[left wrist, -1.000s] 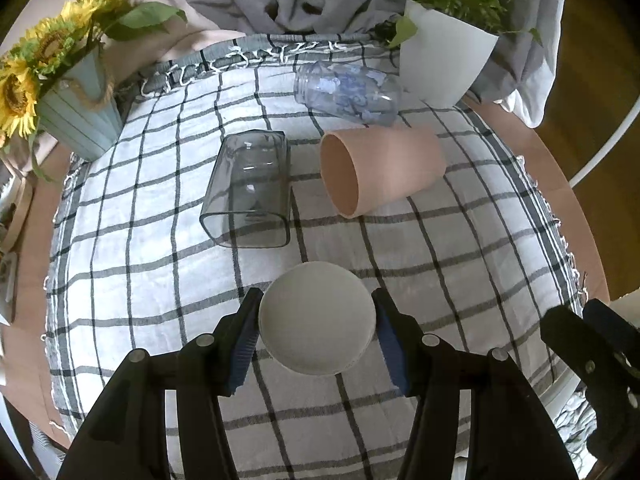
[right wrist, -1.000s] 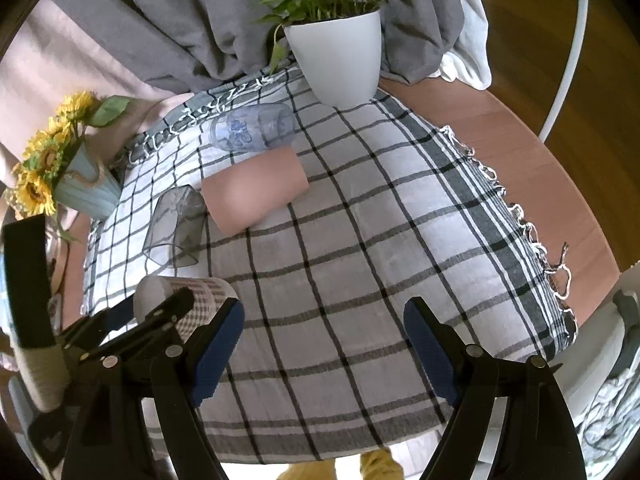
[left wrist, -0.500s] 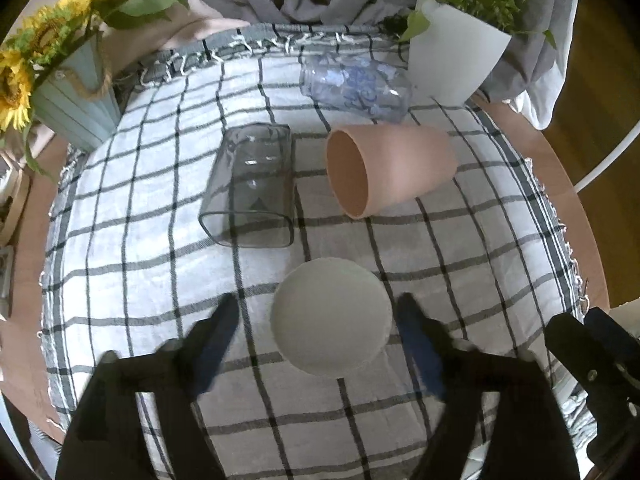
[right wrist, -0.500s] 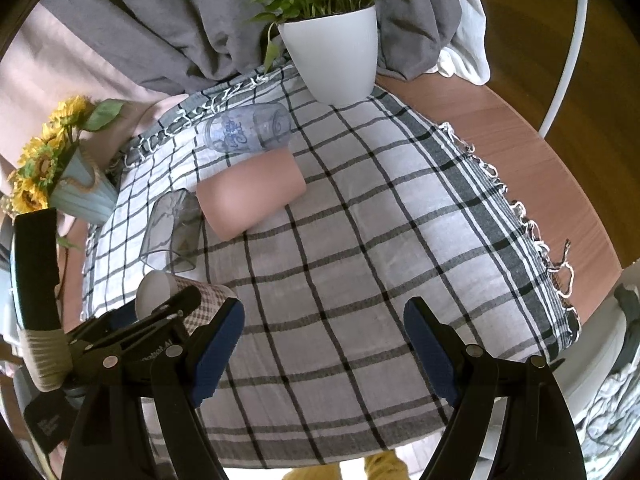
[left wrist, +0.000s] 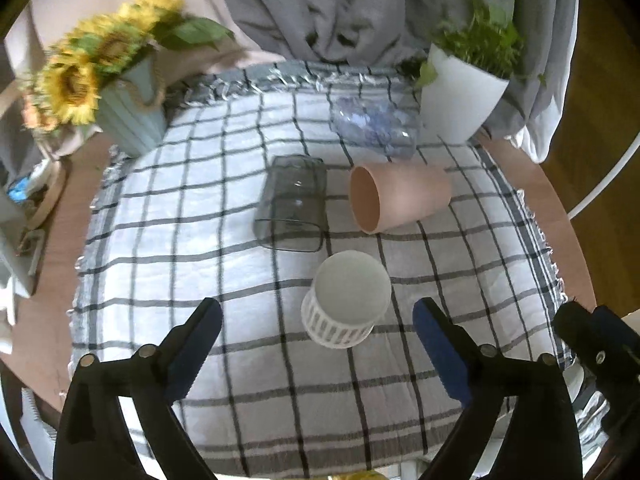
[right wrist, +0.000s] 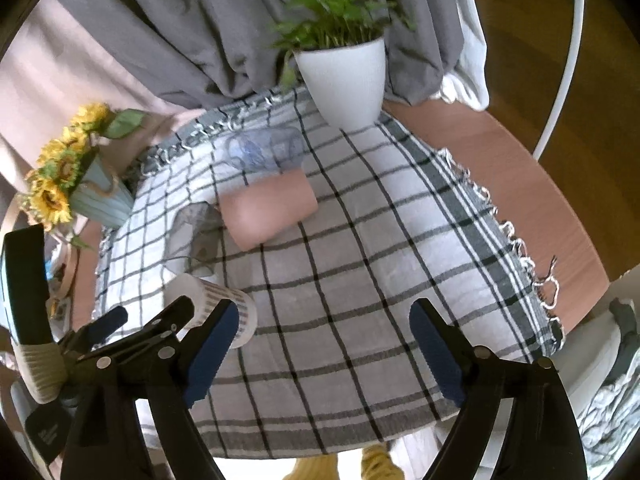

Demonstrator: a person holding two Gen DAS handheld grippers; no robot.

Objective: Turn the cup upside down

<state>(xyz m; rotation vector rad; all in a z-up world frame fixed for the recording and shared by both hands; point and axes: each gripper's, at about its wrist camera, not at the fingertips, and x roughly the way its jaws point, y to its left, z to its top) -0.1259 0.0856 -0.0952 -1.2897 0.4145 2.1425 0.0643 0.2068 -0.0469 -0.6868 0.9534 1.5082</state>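
You work over a checked cloth (left wrist: pixel 168 240) that fills the middle of both views, with a sunflower pot (left wrist: pixel 128 116) at the upper left and a white planter (left wrist: pixel 460 100) at the upper right of the left wrist view. Three cups lie on their sides in the upper middle: a pink cup (left wrist: pixel 400 200), a grey glass tumbler (left wrist: pixel 292 208) just beside it to the left, and a clear printed cup (left wrist: pixel 372 124) above them near the planter.

The white striped cup (left wrist: pixel 346 304) stands base-up in the lower middle, so that flip looks done. Your left gripper (left wrist: pixel 316 344) hangs below it, spread wide, pads apart from the cup wall, holding nothing. Your right gripper (right wrist: pixel 320 344) is likewise wide apart and empty over bare cloth at the lower middle of its view.

You seem to be at the release step. Next, judging by the layout, you pick another lying cup; the pink one calls for a grip across its wall and a turn that lands its rim flat.
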